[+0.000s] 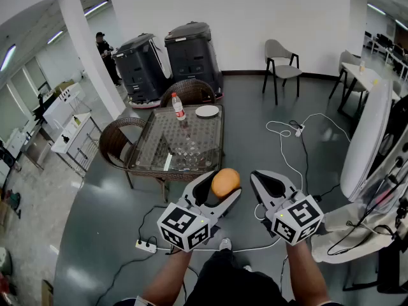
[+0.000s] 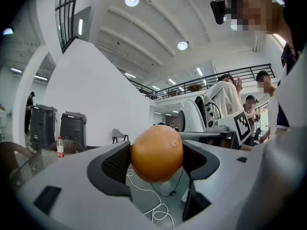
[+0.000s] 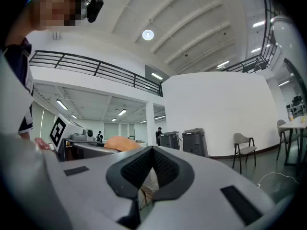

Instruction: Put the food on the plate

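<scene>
Left hand-held gripper (image 2: 157, 158): jaws pinching orange (image 1: 225, 182), held in the air, well apart from plate (image 1: 206, 111). Right hand-held gripper (image 3: 152, 153): jaws pressed together, empty. Plate: white, far corner of counter (image 1: 205, 146), near bottle (image 1: 178, 107).

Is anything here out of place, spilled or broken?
Nothing is spilled or broken. The only untidy thing is the white cable lying in loops on the floor beside the table.

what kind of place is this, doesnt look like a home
Probably a large open lab or office hall: a railed upper gallery under a high ceiling, two big dark machines by the wall, and a power strip with cables on the grey floor.
</scene>
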Motion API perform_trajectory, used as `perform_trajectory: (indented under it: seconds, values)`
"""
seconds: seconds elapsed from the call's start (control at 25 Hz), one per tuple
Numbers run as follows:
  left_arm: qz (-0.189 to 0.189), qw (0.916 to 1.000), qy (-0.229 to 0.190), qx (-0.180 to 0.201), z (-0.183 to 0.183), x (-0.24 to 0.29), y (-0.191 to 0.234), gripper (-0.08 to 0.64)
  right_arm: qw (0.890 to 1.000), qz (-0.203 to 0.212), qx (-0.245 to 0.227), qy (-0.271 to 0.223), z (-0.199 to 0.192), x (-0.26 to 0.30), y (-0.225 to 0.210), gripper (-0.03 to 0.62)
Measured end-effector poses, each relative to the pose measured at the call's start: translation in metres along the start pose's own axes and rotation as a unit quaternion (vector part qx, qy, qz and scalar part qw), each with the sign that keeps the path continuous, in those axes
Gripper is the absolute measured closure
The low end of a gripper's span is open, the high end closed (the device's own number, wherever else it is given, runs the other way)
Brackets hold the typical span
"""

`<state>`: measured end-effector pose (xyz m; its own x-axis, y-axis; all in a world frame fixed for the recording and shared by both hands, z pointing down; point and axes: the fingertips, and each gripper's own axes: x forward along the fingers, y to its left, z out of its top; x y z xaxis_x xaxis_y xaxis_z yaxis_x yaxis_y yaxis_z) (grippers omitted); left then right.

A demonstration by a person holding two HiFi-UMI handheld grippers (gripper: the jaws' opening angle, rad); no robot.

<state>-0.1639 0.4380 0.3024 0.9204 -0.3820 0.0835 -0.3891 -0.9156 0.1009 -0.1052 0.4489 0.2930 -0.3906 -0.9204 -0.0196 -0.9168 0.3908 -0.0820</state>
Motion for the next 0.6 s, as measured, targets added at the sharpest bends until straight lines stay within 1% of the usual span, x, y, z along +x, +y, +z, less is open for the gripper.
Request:
perform_trajectory:
  seconds: [0.16,0.32,0.6]
  values:
    - [-0.001,1.0,-0.001,0.001,-0.007,-0.003,-0.004,0.238,1.0,-0.004,0.002,-0.001,-0.007,-0.005,0.002,0.589]
    - [0.0,1.0,0.001,0.001,-0.003,0.002,-0.007,0.237,1.0,-0.005,0.016,-0.003,-0.003,-0.008,-0.006,0.589]
    - [0.001,1.0,0.005,0.003,-0.004,0.011,-0.011,0.237,1.0,-0.002,0.017,-0.001,-0.004,-0.012,-0.014,0.589]
